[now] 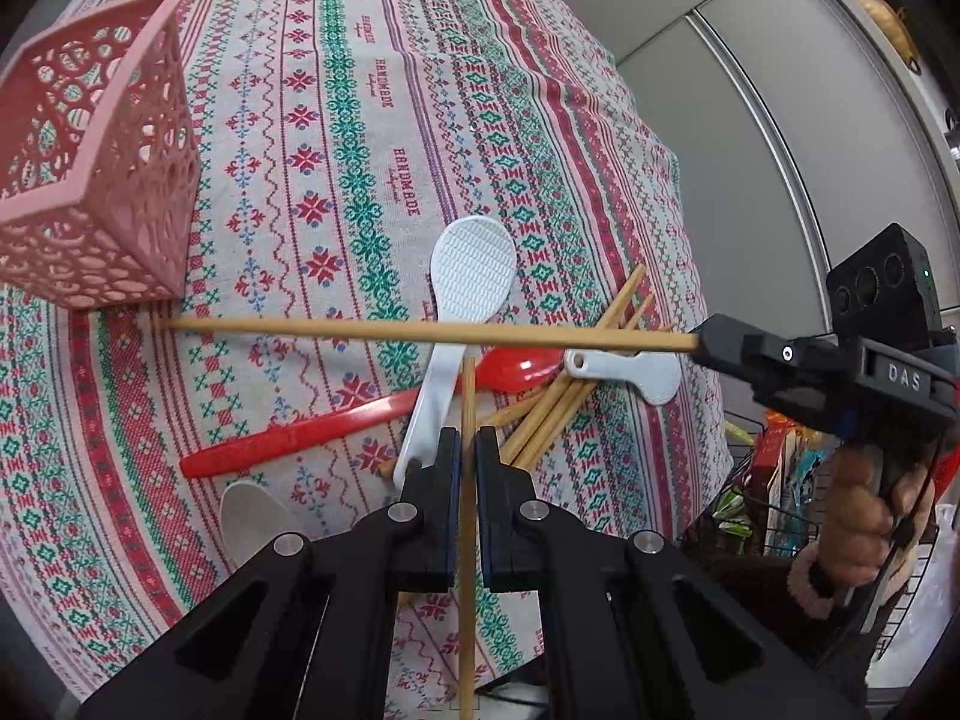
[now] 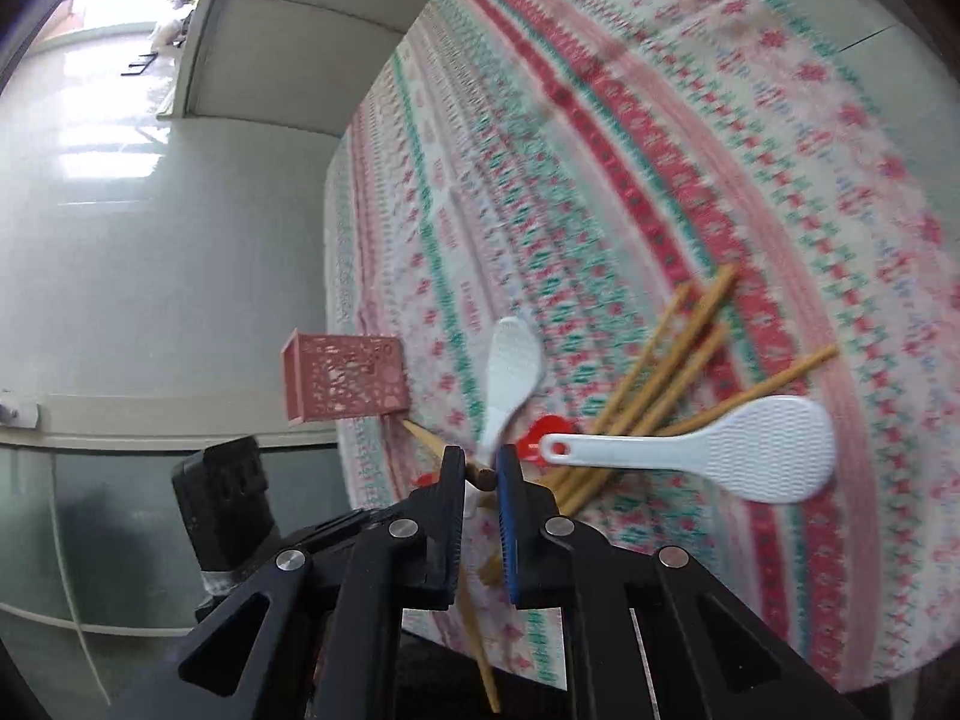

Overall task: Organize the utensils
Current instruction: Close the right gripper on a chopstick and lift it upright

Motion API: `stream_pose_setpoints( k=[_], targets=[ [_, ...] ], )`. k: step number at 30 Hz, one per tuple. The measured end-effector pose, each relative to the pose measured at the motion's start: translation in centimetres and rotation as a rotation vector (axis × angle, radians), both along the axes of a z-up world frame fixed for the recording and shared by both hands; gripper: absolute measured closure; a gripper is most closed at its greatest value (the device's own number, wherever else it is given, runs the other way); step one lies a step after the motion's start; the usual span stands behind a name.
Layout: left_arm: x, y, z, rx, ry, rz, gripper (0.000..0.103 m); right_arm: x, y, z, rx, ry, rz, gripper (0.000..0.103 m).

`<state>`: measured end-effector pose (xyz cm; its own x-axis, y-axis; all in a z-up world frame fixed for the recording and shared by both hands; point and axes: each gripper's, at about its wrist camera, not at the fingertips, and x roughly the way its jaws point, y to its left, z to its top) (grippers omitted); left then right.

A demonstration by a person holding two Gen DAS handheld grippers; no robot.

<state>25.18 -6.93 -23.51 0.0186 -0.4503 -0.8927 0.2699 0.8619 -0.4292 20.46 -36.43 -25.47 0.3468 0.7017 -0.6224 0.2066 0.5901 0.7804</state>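
Wood: pale chopstick [image 1: 420, 333] lies level across centre frame, far tip by pink lattice basket [image 1: 96, 168] at upper left.
Writing: "HANDMADE" on tablecloth [image 1: 396, 90]; "DAS" on right tongs [image 1: 708, 345].
Right tongs: pinching that chopstick's end.
Left tongs [image 1: 468, 450]: pinching another chopstick [image 1: 467, 540], pointing steeply down.

Patterned tablecloth [image 1: 336, 120]; grey cabinet doors [image 1: 750, 90]; wire rack [image 1: 756, 498] of packets.

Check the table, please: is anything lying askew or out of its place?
Yes. The pink lattice basket lies tipped on its side on the tablecloth, holding nothing. The loose chopsticks, two white rice paddles and a red spoon lie crossed in one heap instead of sorted.
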Motion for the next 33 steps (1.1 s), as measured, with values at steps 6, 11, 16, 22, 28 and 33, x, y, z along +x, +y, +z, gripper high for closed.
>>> stream_pose_setpoints(
  k=[6,11,16,22,28,33],
  targets=[
    [-1.5,1.7,1.3,0.02,-0.053,0.011,0.098,-2.0,-4.1,-0.9,-0.164,0.066,-0.059,0.089],
    [-2.7,4.1,3.2,0.036,-0.123,0.046,0.098,-2.5,-3.1,1.3,-0.4,0.004,-0.039,0.058],
    [-3.8,6.7,5.6,0.01,-0.184,0.088,0.098,-1.4,2.2,3.4,-0.521,-0.127,0.078,0.048],
    [-4.4,9.6,7.5,-0.004,-0.237,0.132,0.098,0.9,11.6,3.7,-0.684,-0.246,0.315,0.05],
    [-4.4,11.7,7.9,-0.005,-0.252,0.166,0.098,4.1,16.7,2.3,-0.832,-0.315,0.418,0.061],
    [-4.1,12.0,8.3,-0.027,-0.263,0.179,0.098,6.9,18.8,0.4,-0.869,-0.322,0.463,0.063]
  ],
)
